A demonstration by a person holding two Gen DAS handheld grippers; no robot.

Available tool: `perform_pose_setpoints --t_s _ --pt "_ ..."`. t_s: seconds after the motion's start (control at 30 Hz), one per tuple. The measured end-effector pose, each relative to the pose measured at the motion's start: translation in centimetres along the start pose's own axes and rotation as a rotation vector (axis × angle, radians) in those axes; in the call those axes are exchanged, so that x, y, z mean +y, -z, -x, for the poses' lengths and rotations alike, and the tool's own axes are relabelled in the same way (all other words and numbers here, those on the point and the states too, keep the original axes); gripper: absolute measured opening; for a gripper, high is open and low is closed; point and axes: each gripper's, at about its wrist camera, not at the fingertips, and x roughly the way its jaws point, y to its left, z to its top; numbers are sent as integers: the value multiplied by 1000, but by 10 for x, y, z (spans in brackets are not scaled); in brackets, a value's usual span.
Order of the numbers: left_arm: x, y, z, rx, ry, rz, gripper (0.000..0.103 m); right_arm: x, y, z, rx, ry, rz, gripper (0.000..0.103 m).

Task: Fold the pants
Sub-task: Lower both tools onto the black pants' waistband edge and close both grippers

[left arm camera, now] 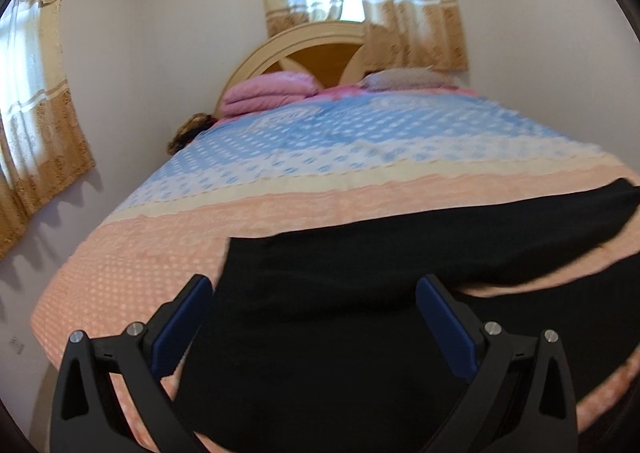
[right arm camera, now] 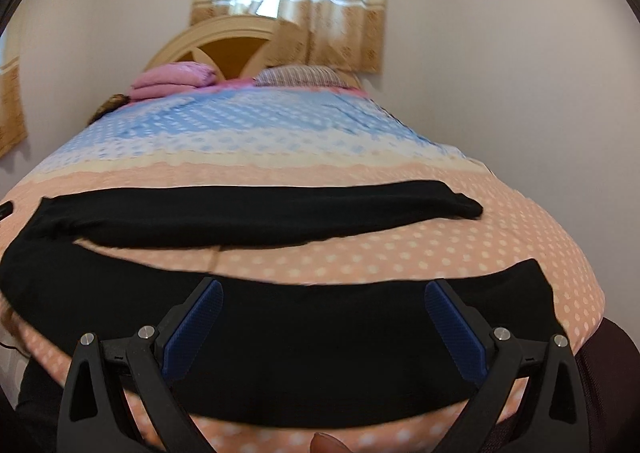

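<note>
Black pants spread flat on the bed, no fold made yet as far as I can judge.

The black pants lie open across the peach polka-dot end of the bedspread, waist end toward my left and the two legs running off to my right with a strip of bedspread showing between them, so they are not yet stacked. My left gripper hovers over the waist end and my right gripper over the near leg; both have their jaws wide apart with nothing between them. The far leg lies straight, well apart from the near one. I judge everything remains: bring one leg onto the other, then fold lengthwise toward the waist.
</note>
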Motion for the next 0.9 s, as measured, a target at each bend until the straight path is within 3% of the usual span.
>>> perform_pose_setpoints --t_s 0.27,0.4,0.5,0.57,0.77,0.9 --pt "60 -16 -66 88 -42 72 103 -62 -46 -47 70 75 -72 101" --pt "85 -18 -98 162 -30 119 103 -87 -69 -72 109 114 -86 89" --pt "90 -19 -116 180 -44 85 103 -103 -86 -97 142 144 -78 85" --pt "94 -20 -126 198 -25 77 103 -116 -95 -116 178 143 -105 81" --pt "103 -20 -153 253 44 93 95 -163 -104 -176 298 129 -235 81" --pt "105 -19 -169 291 84 95 89 -175 -102 -201 350 123 -252 81"
